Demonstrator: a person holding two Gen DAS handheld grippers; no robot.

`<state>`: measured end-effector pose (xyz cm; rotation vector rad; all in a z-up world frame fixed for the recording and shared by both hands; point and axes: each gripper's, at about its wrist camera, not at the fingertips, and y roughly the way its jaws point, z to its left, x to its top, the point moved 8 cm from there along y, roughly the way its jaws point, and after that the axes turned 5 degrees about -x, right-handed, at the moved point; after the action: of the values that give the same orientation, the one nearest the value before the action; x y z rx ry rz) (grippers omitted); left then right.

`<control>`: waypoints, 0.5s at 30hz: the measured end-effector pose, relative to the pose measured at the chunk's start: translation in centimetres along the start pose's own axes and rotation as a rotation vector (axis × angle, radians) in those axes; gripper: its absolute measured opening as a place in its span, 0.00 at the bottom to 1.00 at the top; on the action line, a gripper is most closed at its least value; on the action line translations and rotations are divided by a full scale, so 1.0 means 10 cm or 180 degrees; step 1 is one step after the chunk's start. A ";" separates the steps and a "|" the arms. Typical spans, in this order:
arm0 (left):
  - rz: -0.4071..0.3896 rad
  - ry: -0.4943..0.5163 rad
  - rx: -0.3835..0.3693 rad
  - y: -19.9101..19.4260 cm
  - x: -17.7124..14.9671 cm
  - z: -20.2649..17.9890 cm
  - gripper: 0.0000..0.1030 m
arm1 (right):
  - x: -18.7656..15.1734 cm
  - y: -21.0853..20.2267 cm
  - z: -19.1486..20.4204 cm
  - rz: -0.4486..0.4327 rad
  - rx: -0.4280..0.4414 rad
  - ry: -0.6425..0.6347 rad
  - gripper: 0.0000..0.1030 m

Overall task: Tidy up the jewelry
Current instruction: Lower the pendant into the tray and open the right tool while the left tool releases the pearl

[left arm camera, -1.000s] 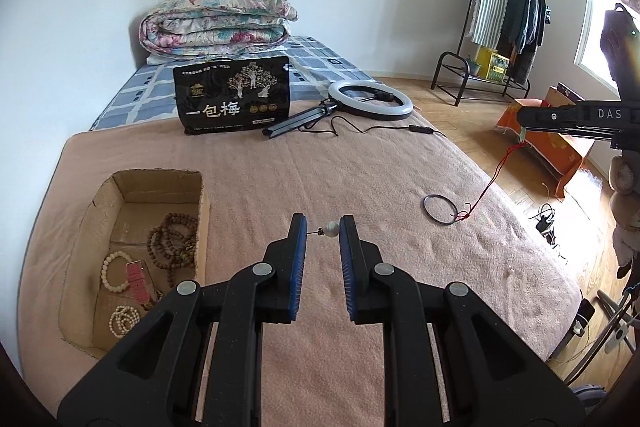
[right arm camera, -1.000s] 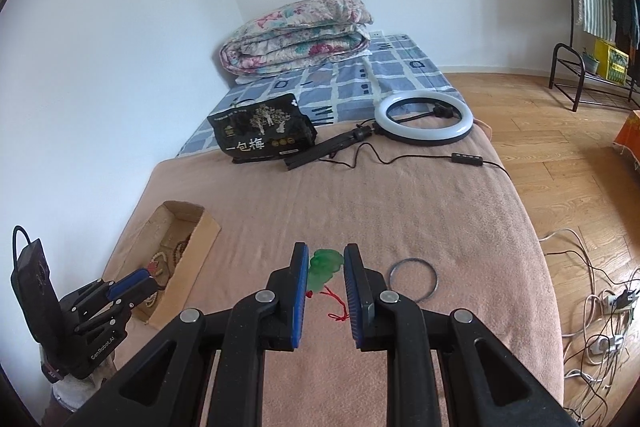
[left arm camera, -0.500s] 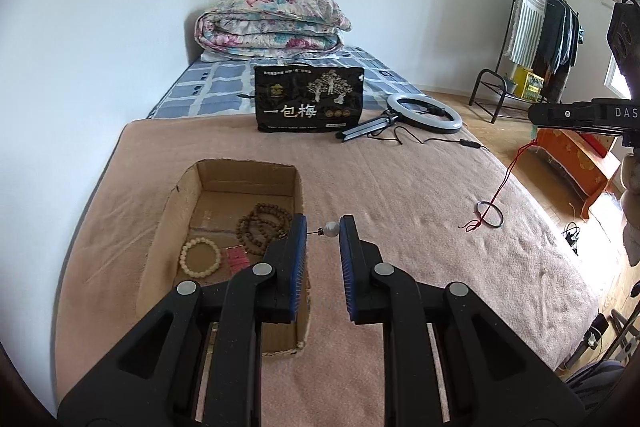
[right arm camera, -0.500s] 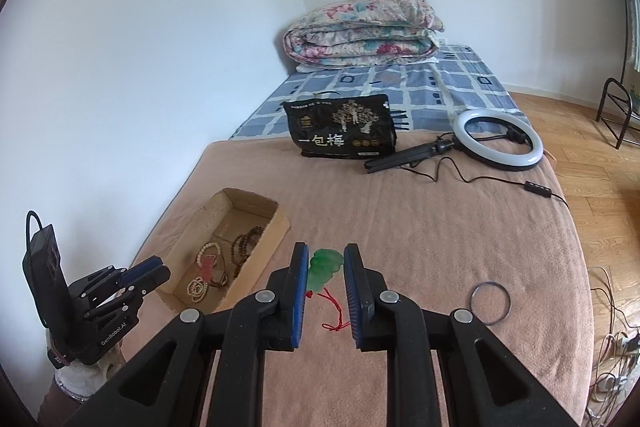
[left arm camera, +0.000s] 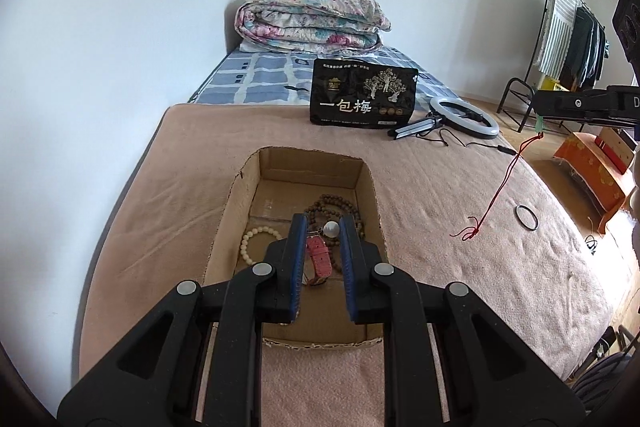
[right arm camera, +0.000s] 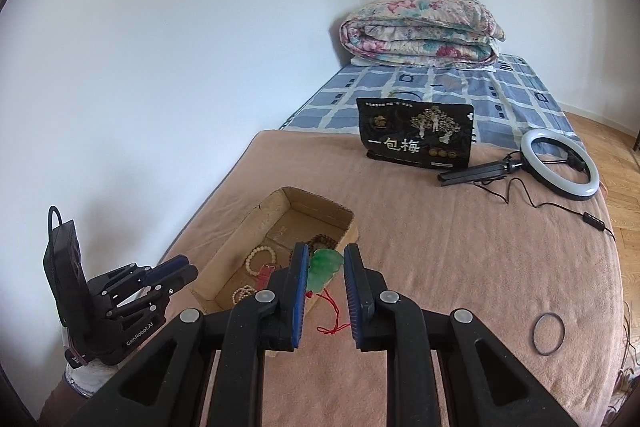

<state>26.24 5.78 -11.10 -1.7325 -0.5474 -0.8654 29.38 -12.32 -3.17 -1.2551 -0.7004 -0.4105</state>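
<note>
- Left tongs [left arm camera: 323, 229]: narrow, pinching a pearl pin [left arm camera: 331, 228], hovering over the box [left arm camera: 370, 187] at frame centre, seemingly for release inside.
- Right tongs [right arm camera: 325, 265]: narrow, gripping a jade pendant [right arm camera: 325, 268]; red cord [right arm camera: 334, 319] dangling, waiting right of the box.
- Box is holding bead bracelets [left arm camera: 336, 205] and a pink watch [left arm camera: 319, 255].
- Black ring [right arm camera: 548, 333] is lying on the bed [right arm camera: 460, 247], lower right, unobstructed.

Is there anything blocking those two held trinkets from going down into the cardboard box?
Nothing visible blocks them. The cardboard box is open-topped. The left hand-held gripper holds the pearl pin over it; the right hand-held gripper holds the green pendant near its rim. Only bracelets lie inside.
</note>
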 end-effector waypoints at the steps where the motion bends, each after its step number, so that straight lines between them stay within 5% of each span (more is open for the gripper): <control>1: 0.0006 -0.0009 0.0011 0.01 -0.01 0.03 0.15 | 0.00 0.03 0.04 0.0006 0.0024 -0.0015 0.16; 15: 0.0095 -0.0179 0.0052 0.21 -0.12 0.34 0.15 | -0.01 0.41 0.55 0.0140 0.0269 -0.0082 0.16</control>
<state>27.97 8.40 -13.91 -1.7501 -0.5631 -0.7912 30.50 -5.90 -5.42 -1.1955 -0.7040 -0.3260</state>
